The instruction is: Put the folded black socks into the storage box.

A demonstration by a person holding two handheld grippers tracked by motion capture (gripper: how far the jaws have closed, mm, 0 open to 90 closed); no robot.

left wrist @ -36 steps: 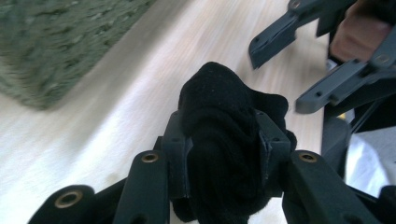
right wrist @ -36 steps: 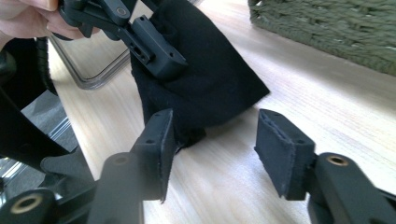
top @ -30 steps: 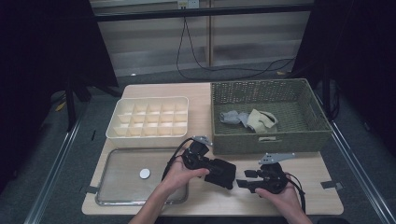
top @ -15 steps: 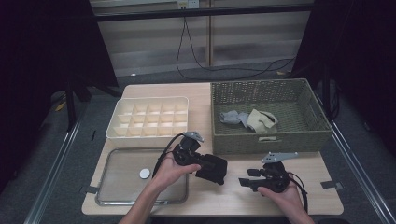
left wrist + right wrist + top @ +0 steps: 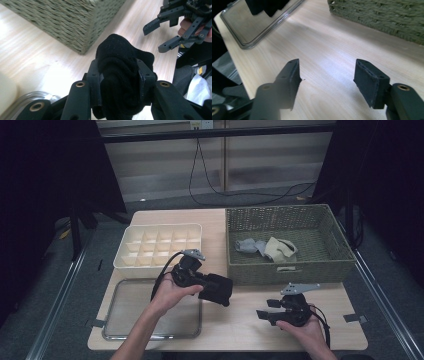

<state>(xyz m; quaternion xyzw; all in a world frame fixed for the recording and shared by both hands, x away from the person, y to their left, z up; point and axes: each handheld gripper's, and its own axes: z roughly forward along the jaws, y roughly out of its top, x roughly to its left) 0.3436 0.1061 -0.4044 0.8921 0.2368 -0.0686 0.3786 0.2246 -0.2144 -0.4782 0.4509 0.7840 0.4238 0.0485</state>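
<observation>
- Above the pale wooden bench [image 5: 235,325], between the clear glass tray with a metal rim [image 5: 125,330] and the front wall of the green woven wicker basket [image 5: 285,270], the left claw [image 5: 215,287] is clamped on a bundle of black knitted fabric, likely a rolled sock [image 5: 120,62]. The left gripper view shows both pads pressed into the fabric, the bundle bulging out past the tips.
- The right claw [image 5: 263,309] sits low by the bench's near edge with its jaws apart and nothing between them; they have just been opening wider. Its own view shows bare wood between the pads.
- Slip risk, as I judge it: the fabric is soft and only its middle is pinched, so a quick swing could let the bundle unroll or slide out and drop short of the basket.
- Snag risk: the bundle hangs about level with the basket's front rim, so a loose fold could catch on the weave and be dragged out of the grip.
- Collision risk: the two claws are near each other, and the spread right jaws could clip the hanging fabric if that hand reaches in.
- Inside the basket lie a grey cloth piece [image 5: 248,245] and a beige cloth piece [image 5: 280,250]; dropping the bundle at the near wall rather than beside them could leave it draped over the edge.
</observation>
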